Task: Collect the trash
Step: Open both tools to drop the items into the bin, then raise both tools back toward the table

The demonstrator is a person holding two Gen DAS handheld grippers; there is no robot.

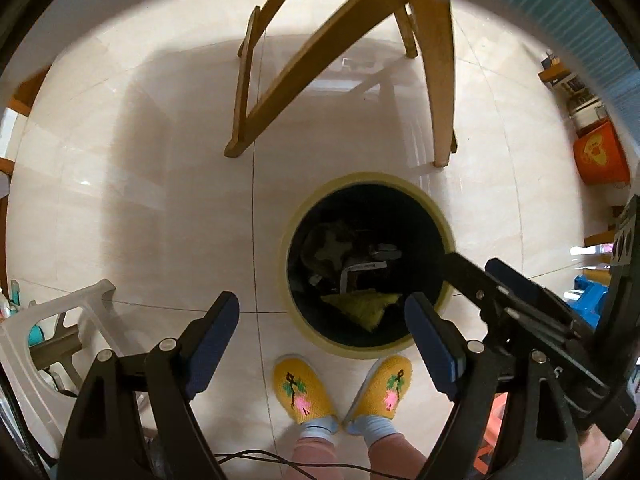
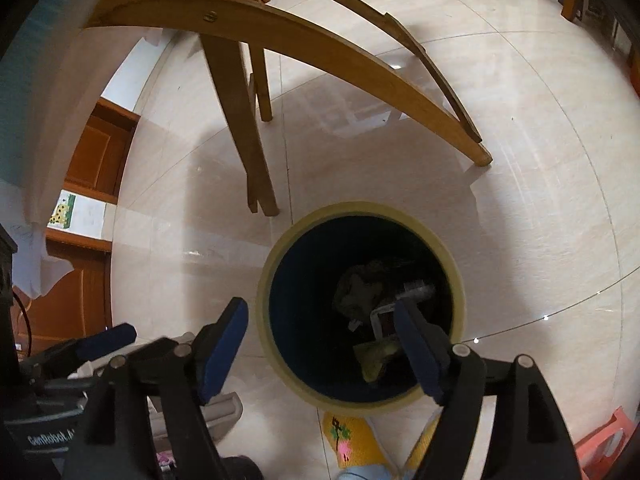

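Observation:
A round trash bin with a pale yellow rim (image 1: 298, 216) (image 2: 276, 248) stands on the tiled floor below both grippers. Inside lie dark crumpled trash (image 1: 328, 248) (image 2: 356, 292), a small white-edged item (image 1: 360, 270) (image 2: 380, 318) and a yellow-green wrapper (image 1: 364, 306) (image 2: 374, 356). My left gripper (image 1: 324, 320) is open and empty, its fingers wide apart at the bin's near edge. My right gripper (image 2: 320, 324) is open and empty, straddling the bin's mouth. The right gripper also shows at the right of the left wrist view (image 1: 516, 292), reaching over the bin's rim.
Wooden chair legs (image 1: 436, 80) (image 2: 248, 128) stand just beyond the bin. The person's feet in yellow slippers (image 1: 300, 392) (image 2: 352, 440) are at its near side. A white plastic stool (image 1: 52, 332) is at left, an orange bucket (image 1: 600, 156) at right, a wooden door (image 2: 92, 152) at far left.

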